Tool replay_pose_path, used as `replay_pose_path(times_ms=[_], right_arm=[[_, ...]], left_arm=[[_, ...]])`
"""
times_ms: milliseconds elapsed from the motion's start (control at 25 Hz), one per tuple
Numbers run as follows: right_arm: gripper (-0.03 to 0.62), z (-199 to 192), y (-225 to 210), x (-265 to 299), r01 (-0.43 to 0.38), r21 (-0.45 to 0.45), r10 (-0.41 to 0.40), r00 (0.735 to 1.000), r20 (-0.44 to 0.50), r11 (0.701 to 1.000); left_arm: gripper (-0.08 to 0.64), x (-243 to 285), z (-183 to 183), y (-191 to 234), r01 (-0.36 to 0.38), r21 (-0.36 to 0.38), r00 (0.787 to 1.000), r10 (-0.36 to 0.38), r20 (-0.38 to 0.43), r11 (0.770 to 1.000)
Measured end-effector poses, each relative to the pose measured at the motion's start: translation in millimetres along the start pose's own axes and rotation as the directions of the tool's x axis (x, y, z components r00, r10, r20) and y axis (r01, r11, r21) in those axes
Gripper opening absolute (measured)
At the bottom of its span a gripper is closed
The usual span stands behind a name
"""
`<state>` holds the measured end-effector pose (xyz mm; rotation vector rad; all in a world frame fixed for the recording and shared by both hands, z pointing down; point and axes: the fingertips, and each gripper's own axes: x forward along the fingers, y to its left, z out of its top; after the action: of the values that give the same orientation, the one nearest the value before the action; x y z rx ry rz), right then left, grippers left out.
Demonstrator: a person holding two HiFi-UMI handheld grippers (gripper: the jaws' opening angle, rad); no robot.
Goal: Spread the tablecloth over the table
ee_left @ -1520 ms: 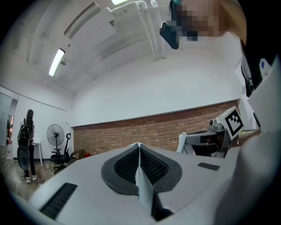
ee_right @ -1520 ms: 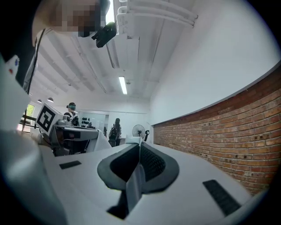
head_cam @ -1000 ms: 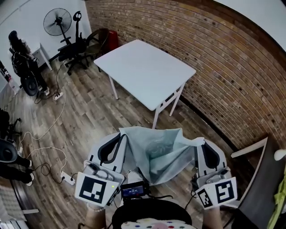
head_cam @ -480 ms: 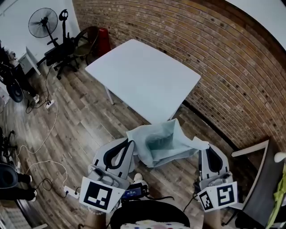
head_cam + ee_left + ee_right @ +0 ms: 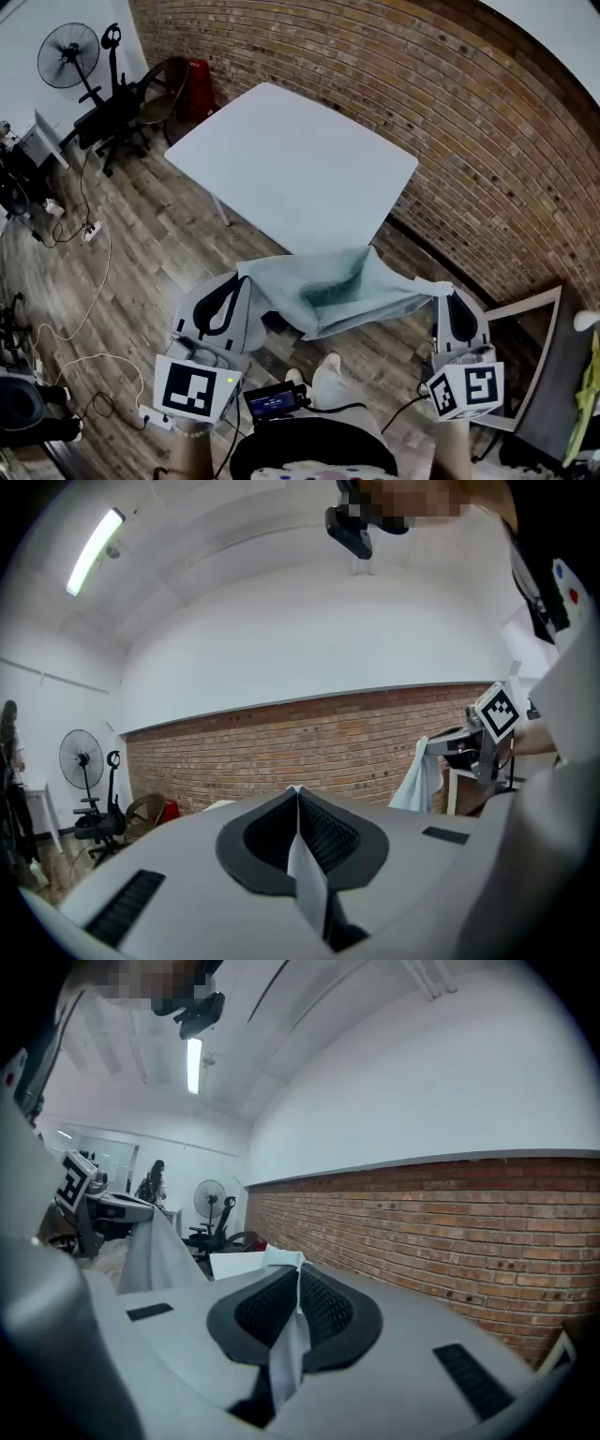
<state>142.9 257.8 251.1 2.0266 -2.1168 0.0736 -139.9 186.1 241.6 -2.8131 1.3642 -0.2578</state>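
The white square bench (image 5: 291, 164) stands beside a brick wall (image 5: 450, 122), and just off its near corner the pale blue-grey tablecloth (image 5: 328, 291) sags in mid-air between the left claw (image 5: 246, 278) and the right claw (image 5: 448, 293), each clamped on one edge.

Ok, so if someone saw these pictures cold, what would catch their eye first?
The pale tablecloth hangs slung between the left gripper and the right gripper, each shut on a bit of its edge, low in the head view. Just beyond it stands the bare white table, with a red brick wall running behind.
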Motion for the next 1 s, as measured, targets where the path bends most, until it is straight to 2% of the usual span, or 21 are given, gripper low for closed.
replay_pose_path(times_ms=[120, 280, 520, 760, 1000], right_arm=[[0.037, -9.2, -28.6, 4.8, 0.080, 0.001, -0.080, 0.996, -0.028, 0.997], [0.037, -13.5, -73.2, 7.8, 0.185, 0.021, -0.184, 0.982, -0.040, 0.983], [0.037, -17.1, -133.9, 0.8, 0.324, -0.006, -0.324, 0.944, -0.059, 0.946], [0.037, -29.5, -200.0, 8.1, 0.414, 0.030, -0.409, 0.907, -0.098, 0.910], [0.037, -32.3, -257.2, 29.7, 0.459, 0.051, -0.450, 0.884, -0.127, 0.887]], left_arm=[[0.015, 4.0, -7.6, 29.2, -0.044, 0.047, 0.999, 0.044, -0.005, 0.998], [0.015, 5.9, -18.3, 60.1, -0.102, 0.041, 0.994, 0.103, -0.024, 0.994], [0.015, 1.5, -29.0, 95.2, -0.171, 0.036, 0.984, 0.172, -0.044, 0.985], [0.015, 6.5, -38.7, 109.4, -0.210, 0.030, 0.976, 0.212, -0.058, 0.977], [0.015, 7.9, -42.3, 126.9, -0.258, 0.036, 0.963, 0.260, -0.075, 0.965]])
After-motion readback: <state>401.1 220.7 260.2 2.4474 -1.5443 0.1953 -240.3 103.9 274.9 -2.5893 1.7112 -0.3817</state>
